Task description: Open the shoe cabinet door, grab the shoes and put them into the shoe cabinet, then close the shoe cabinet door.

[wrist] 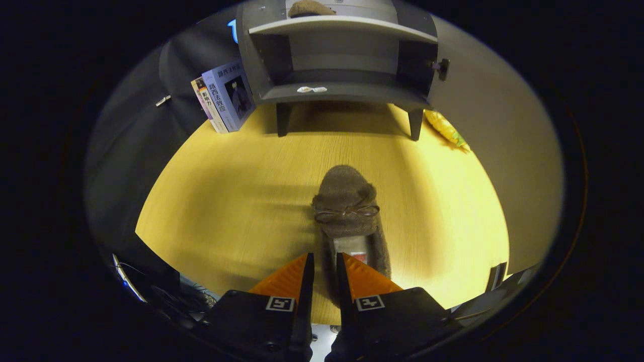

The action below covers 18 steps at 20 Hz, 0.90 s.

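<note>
At the surface's (pixel 211 201) far edge stands the open shoe cabinet (pixel 342 60), one shoe already on its upper shelf. Mid-surface, the brown slipper's (pixel 347 206) heel wall sits clamped between the gripper (pixel 325 261) jaws; lifting and carrying it forward comes next.

Wooden table (pixel 226 201), brown shoe (pixel 347 211), open shoe cabinet (pixel 342 90), books (pixel 226 98) on it

The brown fuzzy slipper's (pixel 347 211) heel end is hidden between the gripper (pixel 325 264) fingers, which pinch its side wall. The second brown shoe (pixel 309 8) on the far grey shoe cabinet's (pixel 342 55) upper shelf is cut off above.
</note>
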{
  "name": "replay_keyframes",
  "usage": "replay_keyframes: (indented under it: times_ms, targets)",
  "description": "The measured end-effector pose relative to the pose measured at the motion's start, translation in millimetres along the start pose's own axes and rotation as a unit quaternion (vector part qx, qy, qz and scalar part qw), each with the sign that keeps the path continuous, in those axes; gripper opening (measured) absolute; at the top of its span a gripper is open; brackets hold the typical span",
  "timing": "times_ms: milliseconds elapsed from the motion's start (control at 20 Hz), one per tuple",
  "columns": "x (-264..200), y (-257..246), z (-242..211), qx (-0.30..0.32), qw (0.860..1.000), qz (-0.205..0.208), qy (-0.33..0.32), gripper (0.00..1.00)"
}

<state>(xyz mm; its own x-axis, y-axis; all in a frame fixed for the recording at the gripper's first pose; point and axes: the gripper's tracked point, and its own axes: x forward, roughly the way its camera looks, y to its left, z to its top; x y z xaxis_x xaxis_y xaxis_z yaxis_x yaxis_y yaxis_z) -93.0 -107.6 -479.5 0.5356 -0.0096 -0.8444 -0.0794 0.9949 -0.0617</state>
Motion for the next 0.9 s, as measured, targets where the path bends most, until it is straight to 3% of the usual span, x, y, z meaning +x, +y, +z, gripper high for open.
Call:
replay_keyframes:
  times_ms: [250, 500, 900]
  targets:
    - [37, 3, -7, 0.001, 1.000, 0.011, 0.001, 0.30]
    - [59, -4, 15, 0.026, 0.999, 0.022, -0.039, 0.29]
    - [87, -6, 48, -0.014, 0.994, -0.008, -0.109, 0.25]
